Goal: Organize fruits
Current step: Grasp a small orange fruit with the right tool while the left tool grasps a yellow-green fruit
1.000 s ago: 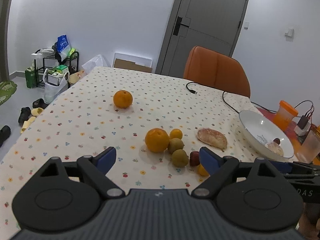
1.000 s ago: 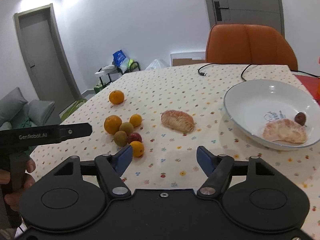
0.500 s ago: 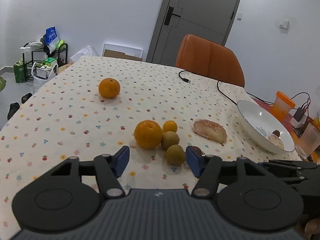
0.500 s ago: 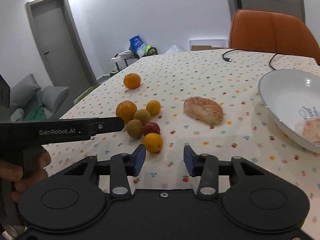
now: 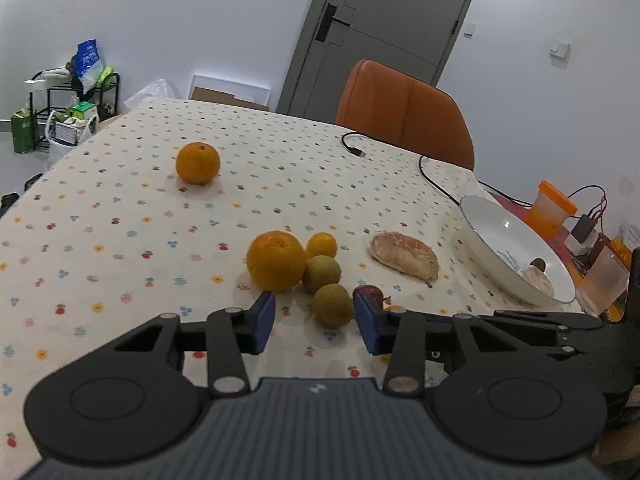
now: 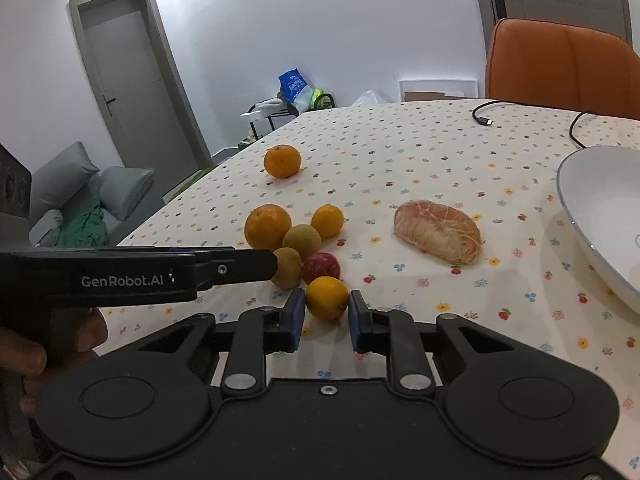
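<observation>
Between right tongs [image 6: 326,314]: small orange [image 6: 327,297], tips flanking.

We look low and close across the bench [image 5: 120,240] from both wrists, sharing the fruit cluster [image 6: 296,240].

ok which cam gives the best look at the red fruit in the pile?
Right wrist. The red fruit shows most of its top there, between a green fruit and the small orange. In the left wrist view only a sliver peeks out beside the left gripper.
</observation>
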`<move>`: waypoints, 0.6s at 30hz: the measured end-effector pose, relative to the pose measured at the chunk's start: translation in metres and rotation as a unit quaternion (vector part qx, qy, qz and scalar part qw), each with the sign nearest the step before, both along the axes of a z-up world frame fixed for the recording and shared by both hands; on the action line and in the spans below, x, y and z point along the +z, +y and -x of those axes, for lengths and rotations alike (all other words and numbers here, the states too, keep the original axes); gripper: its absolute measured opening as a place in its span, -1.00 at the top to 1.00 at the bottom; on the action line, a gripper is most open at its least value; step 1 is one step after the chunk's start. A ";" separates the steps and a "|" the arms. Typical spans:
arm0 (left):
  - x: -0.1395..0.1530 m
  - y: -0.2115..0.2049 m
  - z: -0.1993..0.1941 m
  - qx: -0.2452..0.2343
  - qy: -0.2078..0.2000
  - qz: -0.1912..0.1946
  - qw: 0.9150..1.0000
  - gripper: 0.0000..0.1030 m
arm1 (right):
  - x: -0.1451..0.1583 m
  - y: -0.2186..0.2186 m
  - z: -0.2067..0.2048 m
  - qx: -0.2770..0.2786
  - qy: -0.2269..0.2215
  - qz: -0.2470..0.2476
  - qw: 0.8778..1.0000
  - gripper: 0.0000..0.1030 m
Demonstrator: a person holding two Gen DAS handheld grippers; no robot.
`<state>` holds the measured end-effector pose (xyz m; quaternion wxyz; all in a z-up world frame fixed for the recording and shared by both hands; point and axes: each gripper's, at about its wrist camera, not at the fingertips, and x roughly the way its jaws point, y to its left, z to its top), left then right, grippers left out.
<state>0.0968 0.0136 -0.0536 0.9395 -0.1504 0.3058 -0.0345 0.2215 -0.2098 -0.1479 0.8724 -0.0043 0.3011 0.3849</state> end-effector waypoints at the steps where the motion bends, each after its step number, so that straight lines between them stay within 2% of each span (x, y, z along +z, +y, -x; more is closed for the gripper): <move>1: -0.001 -0.001 -0.001 -0.002 0.000 0.000 1.000 0.21 | 0.000 -0.002 0.000 -0.002 0.000 0.000 1.000 0.59; 6: -0.004 -0.009 -0.007 -0.007 0.001 0.000 1.000 0.37 | 0.001 -0.015 -0.002 -0.018 -0.002 -0.002 1.000 0.59; 9: -0.007 -0.013 -0.011 -0.006 0.012 0.000 1.000 0.55 | 0.003 -0.023 -0.002 -0.028 -0.003 -0.008 1.000 0.59; 18: 0.000 -0.025 -0.006 0.006 0.007 -0.016 1.000 0.55 | 0.004 -0.042 -0.003 -0.042 -0.006 -0.021 0.999 0.59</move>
